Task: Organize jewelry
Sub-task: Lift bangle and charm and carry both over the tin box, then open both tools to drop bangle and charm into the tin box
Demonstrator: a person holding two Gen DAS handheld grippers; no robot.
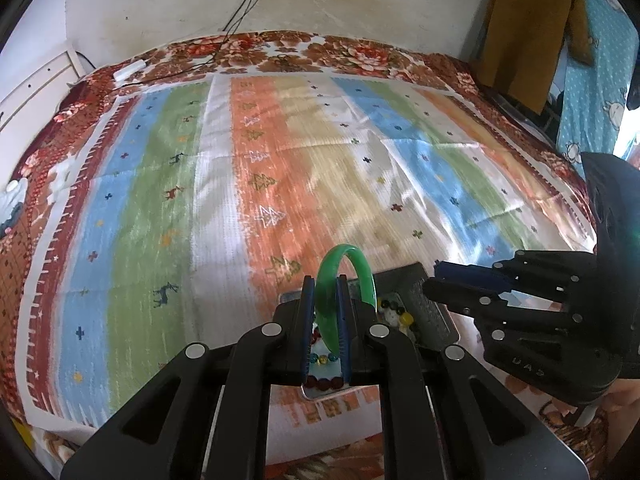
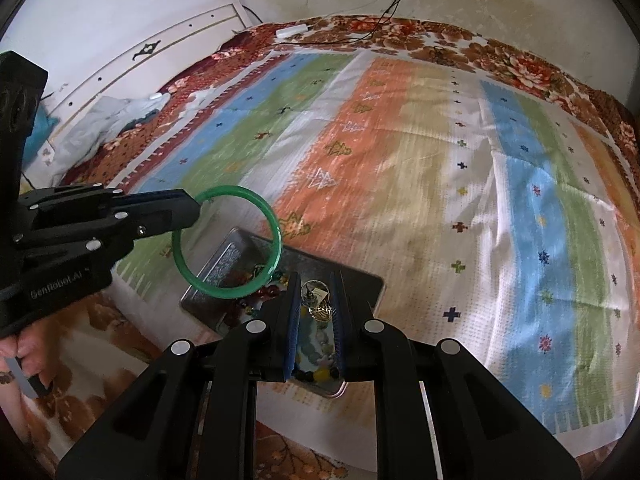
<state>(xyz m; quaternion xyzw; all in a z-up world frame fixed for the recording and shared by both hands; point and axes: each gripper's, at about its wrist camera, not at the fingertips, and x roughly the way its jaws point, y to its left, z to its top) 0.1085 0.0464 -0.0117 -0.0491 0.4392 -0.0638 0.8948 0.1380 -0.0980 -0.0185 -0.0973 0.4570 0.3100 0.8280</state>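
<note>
The left gripper (image 1: 325, 280) pinched a green bangle (image 2: 227, 242) by its rim, holding it upright above the metal tray (image 2: 362, 280) of beads on the bed – likely to carry it clear of the tangle. The right gripper (image 2: 316, 284), nearly pressed together, seemed to pinch a small gold earring (image 2: 316, 294) over the tray.

Both wrist views look steeply down, close over tray (image 1: 430, 308) (image 2: 362, 280) on shared striped cloth (image 1: 256, 184) (image 2: 400, 160).

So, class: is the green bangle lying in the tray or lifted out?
Lifted out. The left gripper clamps the green bangle on edge above the tray.
</note>
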